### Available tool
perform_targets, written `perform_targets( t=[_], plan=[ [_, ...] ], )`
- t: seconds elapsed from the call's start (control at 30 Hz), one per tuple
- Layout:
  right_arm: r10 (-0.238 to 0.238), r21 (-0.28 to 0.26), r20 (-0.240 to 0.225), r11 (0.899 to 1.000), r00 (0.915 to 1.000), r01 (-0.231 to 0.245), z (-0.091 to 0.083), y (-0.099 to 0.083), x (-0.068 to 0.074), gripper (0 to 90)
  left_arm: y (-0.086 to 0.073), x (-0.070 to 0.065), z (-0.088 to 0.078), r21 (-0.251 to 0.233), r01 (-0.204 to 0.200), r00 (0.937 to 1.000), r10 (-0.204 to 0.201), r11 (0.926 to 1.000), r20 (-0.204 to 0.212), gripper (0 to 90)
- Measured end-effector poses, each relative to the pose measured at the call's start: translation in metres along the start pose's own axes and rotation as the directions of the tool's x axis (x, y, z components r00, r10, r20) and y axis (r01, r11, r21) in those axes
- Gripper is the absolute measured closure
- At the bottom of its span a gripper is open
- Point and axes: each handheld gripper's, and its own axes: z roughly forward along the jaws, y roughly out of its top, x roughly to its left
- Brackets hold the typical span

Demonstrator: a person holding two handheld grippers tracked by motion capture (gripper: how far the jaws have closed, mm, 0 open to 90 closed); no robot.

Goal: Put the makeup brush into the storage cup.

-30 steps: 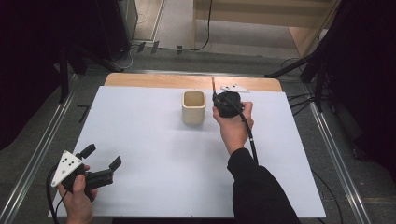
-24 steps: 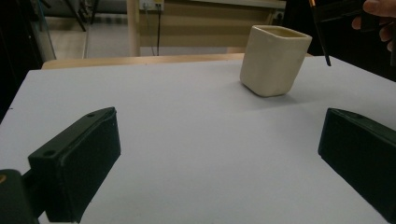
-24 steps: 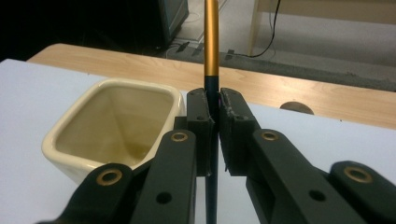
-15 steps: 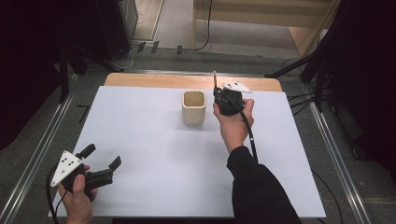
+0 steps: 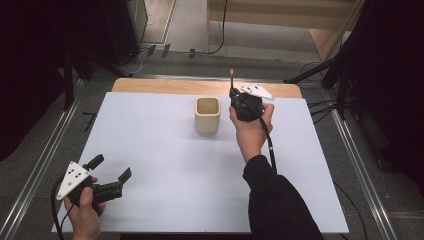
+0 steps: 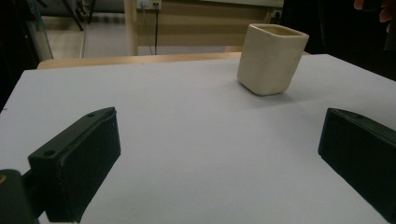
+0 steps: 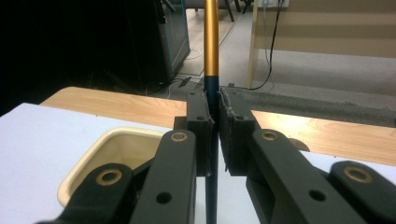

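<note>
Right gripper view: right gripper (image 7: 212,135) clenches an upright pencil (image 7: 211,37) beside the cup (image 7: 100,154); centre it before lowering; left gripper (image 5: 107,172) rests released.

White table cover (image 5: 165,150) over wood tabletop (image 5: 165,86) (black cabinet (image 5: 120,25) behind).

only the cream cup (image 5: 207,115) stands on the table (image 5: 160,150), near its far middle; bare white top lies all round it.
</note>
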Motion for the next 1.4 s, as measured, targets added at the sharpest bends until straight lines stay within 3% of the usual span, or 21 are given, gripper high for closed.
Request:
perform_targets(
  t=[0.87, 1.4],
  plan=[
    [-0.03, -0.073, -0.048, 0.997, 0.9984, 0.026, 0.001, 0.02, 0.012, 84.6, 0.0, 0.0, 0.0, 0.001, -0.001, 1.0, 0.001, 1.0, 0.003, 0.0],
    [-0.05, -0.094, -0.085, 0.995, 0.9952, 0.042, 0.009, 0.025, 0.032, 84.6, 0.0, 0.001, 0.0, -0.001, 0.0, 1.0, 0.0, 1.0, 0.005, 0.0]
  ],
)
